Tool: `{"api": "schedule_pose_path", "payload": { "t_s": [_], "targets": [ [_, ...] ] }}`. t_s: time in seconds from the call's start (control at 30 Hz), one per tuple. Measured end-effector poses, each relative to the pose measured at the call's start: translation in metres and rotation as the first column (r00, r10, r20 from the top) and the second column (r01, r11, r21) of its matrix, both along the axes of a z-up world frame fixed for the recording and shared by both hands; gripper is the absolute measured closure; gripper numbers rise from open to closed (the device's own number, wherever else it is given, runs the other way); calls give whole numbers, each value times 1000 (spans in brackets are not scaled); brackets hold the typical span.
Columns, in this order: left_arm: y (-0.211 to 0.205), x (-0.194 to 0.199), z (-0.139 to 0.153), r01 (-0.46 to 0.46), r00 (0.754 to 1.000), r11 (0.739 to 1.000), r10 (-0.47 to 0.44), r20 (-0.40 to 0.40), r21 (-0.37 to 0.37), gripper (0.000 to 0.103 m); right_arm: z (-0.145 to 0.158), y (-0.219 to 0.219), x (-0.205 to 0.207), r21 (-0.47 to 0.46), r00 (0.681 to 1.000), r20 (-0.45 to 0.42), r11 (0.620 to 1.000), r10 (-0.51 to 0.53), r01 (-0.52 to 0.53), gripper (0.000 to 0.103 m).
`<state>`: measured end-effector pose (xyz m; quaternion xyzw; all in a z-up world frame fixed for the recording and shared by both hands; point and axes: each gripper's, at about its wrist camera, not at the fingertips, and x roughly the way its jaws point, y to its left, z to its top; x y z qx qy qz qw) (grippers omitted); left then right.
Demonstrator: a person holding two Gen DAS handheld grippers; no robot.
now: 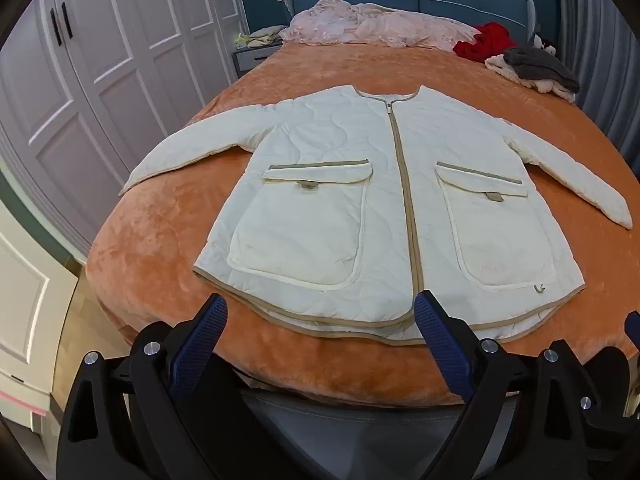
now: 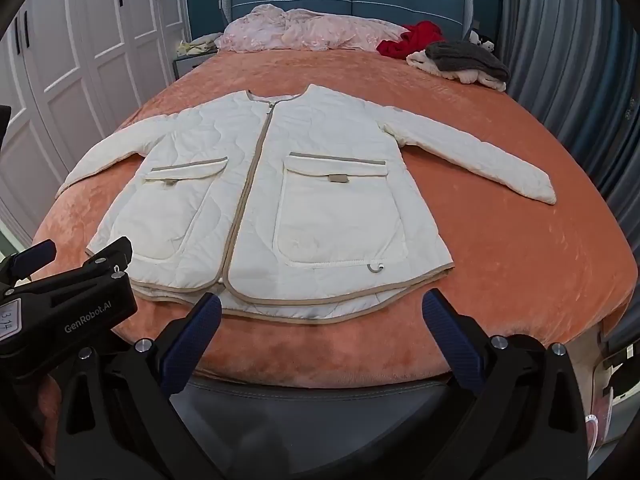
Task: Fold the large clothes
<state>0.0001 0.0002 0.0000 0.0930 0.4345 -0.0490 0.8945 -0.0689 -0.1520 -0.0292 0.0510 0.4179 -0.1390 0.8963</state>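
A cream quilted jacket with tan trim, a zipped front and two large pockets lies flat, front up, on the orange bed cover, both sleeves spread outward. It also shows in the right wrist view. My left gripper is open and empty, hovering just before the jacket's hem near the foot of the bed. My right gripper is open and empty, also just short of the hem. The left gripper's body shows at the left of the right wrist view.
A pink quilt is bunched at the headboard. Red, grey and cream clothes are piled at the far right of the bed. White wardrobe doors stand on the left, a grey curtain on the right.
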Motion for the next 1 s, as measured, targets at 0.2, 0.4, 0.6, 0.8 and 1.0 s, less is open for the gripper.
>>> {"api": "schedule_pose_path", "payload": {
  "t_s": [0.2, 0.4, 0.6, 0.8, 1.0],
  "targets": [
    [1, -1, -1, 5, 1000, 1000, -5, 7, -2, 11, 1, 1, 0, 10, 1000, 6, 1000, 7, -7, 5],
    [-2, 0, 6, -2, 1000, 1000, 2, 7, -8, 11, 4, 4, 4, 10, 1000, 4, 1000, 10, -10, 5],
    [4, 7, 8, -3, 1000, 1000, 3, 2, -8, 11, 8, 4, 11, 11, 1000, -4, 1000, 18, -18, 5],
    [-7, 17, 15, 1, 1000, 1000, -1, -10, 6, 11, 20, -5, 21, 7, 1000, -19, 1000, 24, -24, 5],
    [-20, 32, 23, -20, 999, 999, 21, -32, 25, 11, 26, -19, 37, 52, 998, -46, 998, 49, -47, 5]
  ]
}}
